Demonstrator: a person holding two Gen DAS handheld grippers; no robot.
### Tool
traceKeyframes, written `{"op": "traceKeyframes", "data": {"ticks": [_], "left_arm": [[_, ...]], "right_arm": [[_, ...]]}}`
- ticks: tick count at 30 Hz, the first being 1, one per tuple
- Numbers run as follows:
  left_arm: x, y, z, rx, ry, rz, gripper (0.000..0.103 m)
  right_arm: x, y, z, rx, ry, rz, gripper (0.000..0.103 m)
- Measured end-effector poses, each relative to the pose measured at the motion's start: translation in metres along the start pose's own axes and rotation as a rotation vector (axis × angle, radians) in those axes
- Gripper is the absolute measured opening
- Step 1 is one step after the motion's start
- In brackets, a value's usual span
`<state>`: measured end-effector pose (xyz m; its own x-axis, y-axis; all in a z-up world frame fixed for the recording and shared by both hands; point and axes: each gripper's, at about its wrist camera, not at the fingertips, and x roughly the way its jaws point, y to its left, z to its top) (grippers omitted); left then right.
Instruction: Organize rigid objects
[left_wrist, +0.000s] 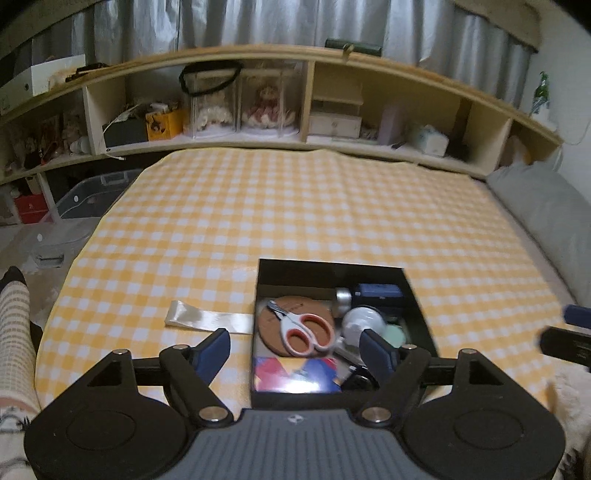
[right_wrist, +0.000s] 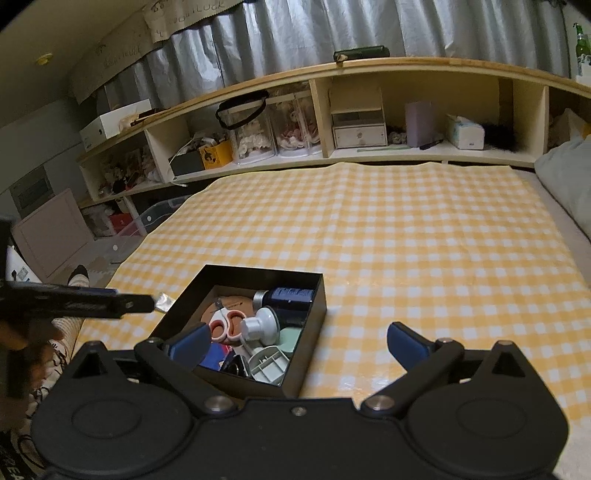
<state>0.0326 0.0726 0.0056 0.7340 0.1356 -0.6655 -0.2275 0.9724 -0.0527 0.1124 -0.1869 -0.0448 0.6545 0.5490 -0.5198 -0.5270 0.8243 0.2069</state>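
Note:
A black open box (left_wrist: 332, 267) sits on the yellow checked cloth (left_wrist: 295, 206). Inside lie orange-handled scissors (left_wrist: 306, 332) on a cork disc (left_wrist: 271, 319), a dark blue jar (left_wrist: 380, 295), a white round piece (left_wrist: 360, 319), a mint green item (left_wrist: 397, 332) and a colourful card (left_wrist: 295, 373). My left gripper (left_wrist: 295, 343) hangs open above the box's near end, with nothing held. A shiny white strip (left_wrist: 207, 319) lies left of the box. In the right wrist view, my right gripper (right_wrist: 297, 332) stands wide open and empty near the box (right_wrist: 258, 269), with its left finger over the near corner.
A long wooden shelf (left_wrist: 310, 55) full of boxes and dolls runs along the back. A grey pillow (left_wrist: 546, 206) lies at the right. A clear plastic bin (left_wrist: 92, 195) stands off the left edge. A person's socked leg (left_wrist: 14, 317) is at the near left.

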Motion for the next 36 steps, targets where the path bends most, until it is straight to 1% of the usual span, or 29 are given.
{"op": "traceKeyframes", "data": {"ticks": [2,5,8,12,15,19,24,27,36], "left_arm": [[-0.013,-0.002,-0.006,-0.005,-0.028,-0.002,0.085],[-0.032,-0.007,-0.016,-0.008,-0.079,0.018,0.090],[-0.045,-0.009,-0.024,-0.018,-0.113,0.024,0.093],[-0.057,-0.015,-0.037,0.019,-0.148,0.060,0.096],[-0.062,-0.018,-0.044,0.039,-0.163,0.063,0.098],[-0.066,-0.019,-0.052,0.036,-0.194,0.061,0.103],[-0.067,-0.022,-0.063,0.038,-0.200,0.047,0.103],[-0.067,-0.028,-0.065,0.061,-0.210,0.057,0.103],[-0.065,-0.031,-0.072,0.051,-0.211,0.054,0.103]], "right_arm": [[-0.004,0.001,-0.002,-0.003,-0.010,-0.005,0.103],[-0.010,0.003,-0.007,-0.012,-0.020,-0.010,0.103],[-0.017,0.005,-0.012,-0.019,-0.030,-0.021,0.103],[-0.026,0.006,-0.020,-0.024,-0.039,-0.040,0.103],[-0.032,0.006,-0.025,-0.026,-0.053,-0.054,0.103],[-0.037,0.006,-0.031,-0.028,-0.076,-0.062,0.103],[-0.043,0.009,-0.037,-0.040,-0.099,-0.073,0.103],[-0.045,0.010,-0.039,-0.045,-0.108,-0.076,0.103],[-0.045,0.014,-0.042,-0.059,-0.099,-0.086,0.103]]}}
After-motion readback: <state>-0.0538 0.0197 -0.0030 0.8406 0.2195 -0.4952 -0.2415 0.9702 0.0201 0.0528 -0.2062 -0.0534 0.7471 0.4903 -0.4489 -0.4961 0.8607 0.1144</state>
